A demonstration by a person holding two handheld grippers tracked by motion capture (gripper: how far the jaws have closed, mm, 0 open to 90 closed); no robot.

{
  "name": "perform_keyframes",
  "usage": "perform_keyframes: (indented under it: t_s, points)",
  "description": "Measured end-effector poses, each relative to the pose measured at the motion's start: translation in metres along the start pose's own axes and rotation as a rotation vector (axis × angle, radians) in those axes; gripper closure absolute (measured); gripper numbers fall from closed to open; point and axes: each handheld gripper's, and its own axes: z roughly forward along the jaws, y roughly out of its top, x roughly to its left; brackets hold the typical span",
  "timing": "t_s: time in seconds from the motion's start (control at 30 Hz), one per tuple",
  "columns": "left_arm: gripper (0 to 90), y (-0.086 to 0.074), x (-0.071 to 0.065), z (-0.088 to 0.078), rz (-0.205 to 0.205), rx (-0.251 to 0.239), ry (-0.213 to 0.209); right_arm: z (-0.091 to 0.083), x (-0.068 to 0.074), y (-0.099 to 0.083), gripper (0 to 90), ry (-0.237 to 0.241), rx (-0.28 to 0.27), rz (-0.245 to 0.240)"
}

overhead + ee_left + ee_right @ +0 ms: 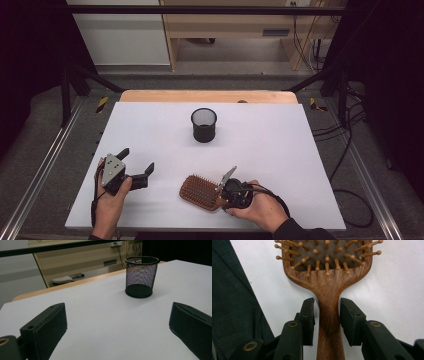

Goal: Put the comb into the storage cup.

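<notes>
The stiff, light wooden brush (pixel 201 192) lies flat at the table's (pixel 300 165) near edge; right gripper (pixel 327 315) jaws pinch its narrow handle, the proper hold; left gripper (pixel 117 322) jaws spread, empty.

Black mesh cup (pixel 204 125) on white table (pixel 280 150)

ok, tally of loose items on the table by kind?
Wooden paddle hairbrush: 1
Black mesh pen cup: 1
Total: 2
</notes>
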Motion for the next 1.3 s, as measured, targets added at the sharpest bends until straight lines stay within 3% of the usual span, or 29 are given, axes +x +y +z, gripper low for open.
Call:
perform_keyframes:
  t_s: [0.4, 0.73, 0.9, 1.3]
  points:
    - [1.8, 0.0001, -0.0001, 0.0005, -0.001, 0.001, -0.001, 0.0008, 0.0012, 0.0008, 70.0, -0.019, 0.007, -0.005]
    - [1.8, 0.0004, -0.0016, 0.0007, 0.003, 0.003, -0.007, 0.0014, 0.0039, 0.0029, 72.4, -0.038, 0.024, -0.049]
    - [1.8, 0.0005, -0.0016, 0.0008, 0.003, 0.003, -0.008, 0.0011, 0.0052, 0.005, 72.7, -0.043, 0.038, -0.049]
    - [1.8, 0.0012, -0.0009, -0.0009, -0.004, -0.003, -0.004, -0.0017, 0.0008, 0.0015, 72.8, -0.074, -0.037, -0.049]
